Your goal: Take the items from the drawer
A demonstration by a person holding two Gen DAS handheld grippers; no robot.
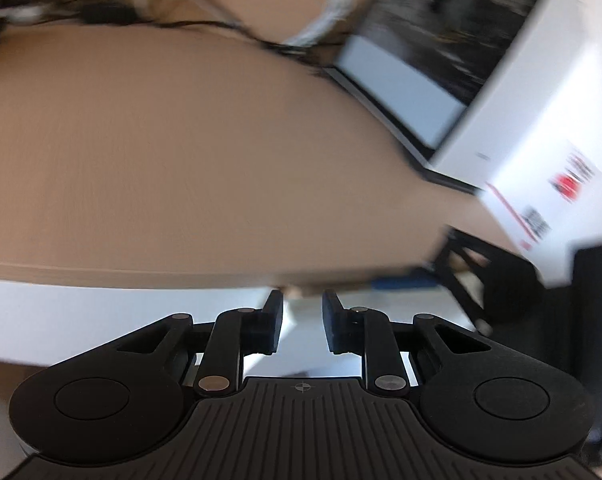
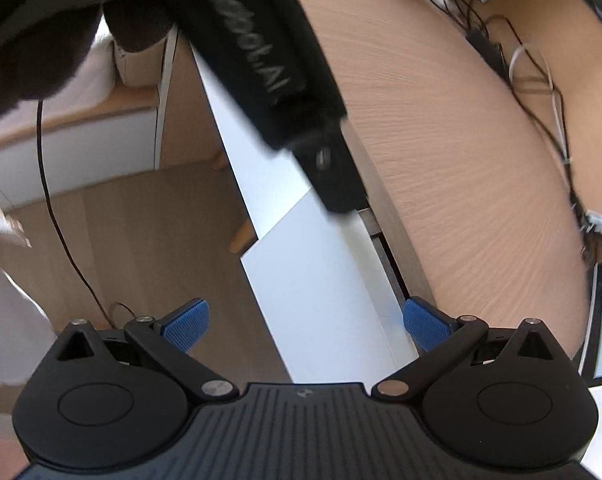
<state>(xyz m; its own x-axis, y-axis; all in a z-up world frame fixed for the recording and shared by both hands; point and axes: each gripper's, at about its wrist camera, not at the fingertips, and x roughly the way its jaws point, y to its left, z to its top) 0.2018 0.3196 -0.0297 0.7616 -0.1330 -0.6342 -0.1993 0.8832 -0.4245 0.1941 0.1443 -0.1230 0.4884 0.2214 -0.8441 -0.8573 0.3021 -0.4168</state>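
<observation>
The white drawer front (image 2: 321, 280) sits under the edge of the tan desk top (image 2: 461, 140), with a thin dark gap behind it. My left gripper (image 1: 303, 300) has its jaws drawn narrow on the top edge of the drawer front (image 1: 301, 344). In the right wrist view it comes in as a black arm whose tip (image 2: 337, 188) meets that same edge. My right gripper (image 2: 305, 326) hangs above the drawer front with its blue pads (image 2: 185, 324) wide apart and nothing between them. The drawer's contents are hidden.
A white box with red print (image 1: 541, 140) and a screen (image 1: 401, 92) stand on the desk at the right. Cables (image 1: 113, 12) trail along the back of the desk top (image 1: 181, 140). A black cord (image 2: 61, 232) runs over the wooden floor (image 2: 141, 240).
</observation>
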